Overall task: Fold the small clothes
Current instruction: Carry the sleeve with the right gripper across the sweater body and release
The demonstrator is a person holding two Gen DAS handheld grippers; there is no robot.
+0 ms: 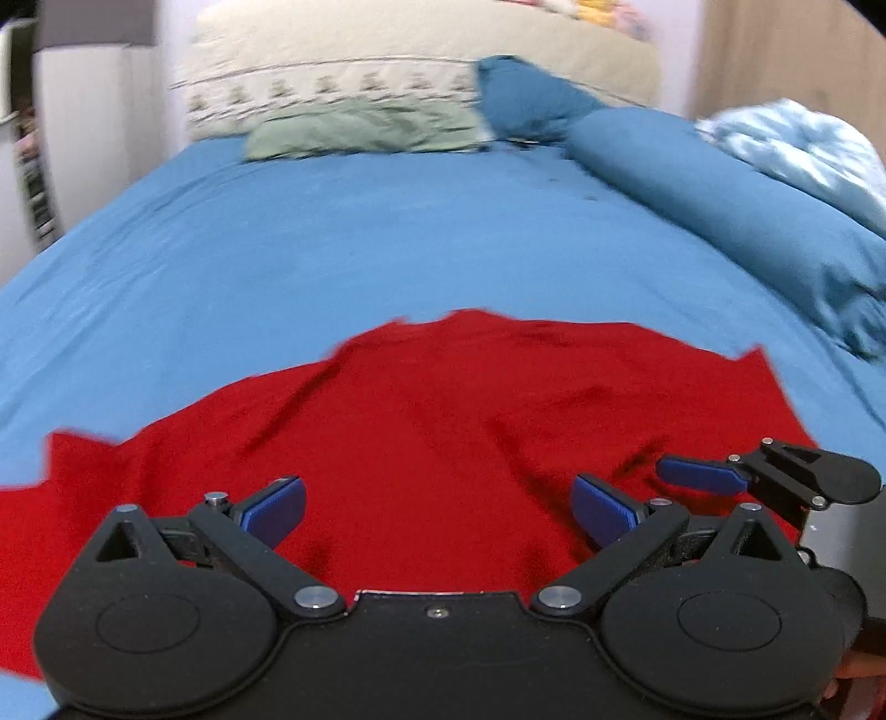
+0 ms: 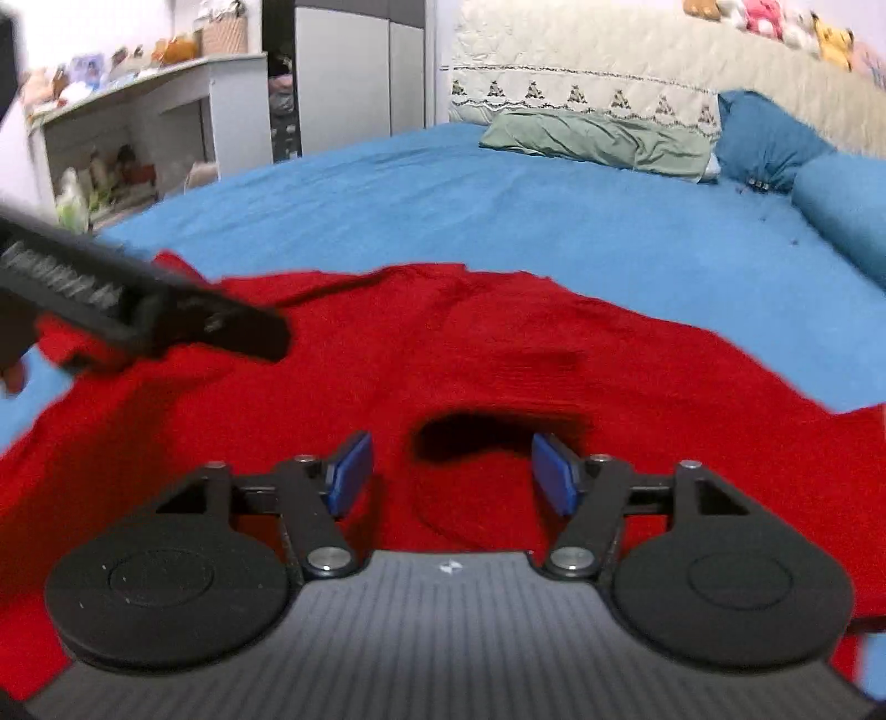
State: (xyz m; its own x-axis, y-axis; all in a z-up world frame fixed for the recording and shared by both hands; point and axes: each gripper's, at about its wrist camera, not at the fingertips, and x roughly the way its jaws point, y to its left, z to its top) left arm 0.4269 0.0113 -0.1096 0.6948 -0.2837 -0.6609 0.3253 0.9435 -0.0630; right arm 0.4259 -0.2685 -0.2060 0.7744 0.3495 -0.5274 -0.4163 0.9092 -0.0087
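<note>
A red garment (image 1: 421, 410) lies spread and wrinkled on the blue bedsheet (image 1: 332, 238); it also shows in the right wrist view (image 2: 498, 354), with its neck opening (image 2: 487, 437) close ahead. My left gripper (image 1: 437, 507) is open and empty just above the garment's near part. My right gripper (image 2: 451, 471) is open and empty, its blue pads on either side of the neck opening. The right gripper's fingers (image 1: 703, 476) show at the right of the left wrist view. The left gripper's body (image 2: 144, 310) crosses the left of the right wrist view.
A green pillow (image 1: 360, 130) and dark blue pillows (image 1: 531, 99) lie at the head of the bed by a cream headboard (image 1: 415, 50). A rolled blue duvet (image 1: 720, 205) lies along the right. A white shelf unit (image 2: 144, 122) stands beyond the bed's left side.
</note>
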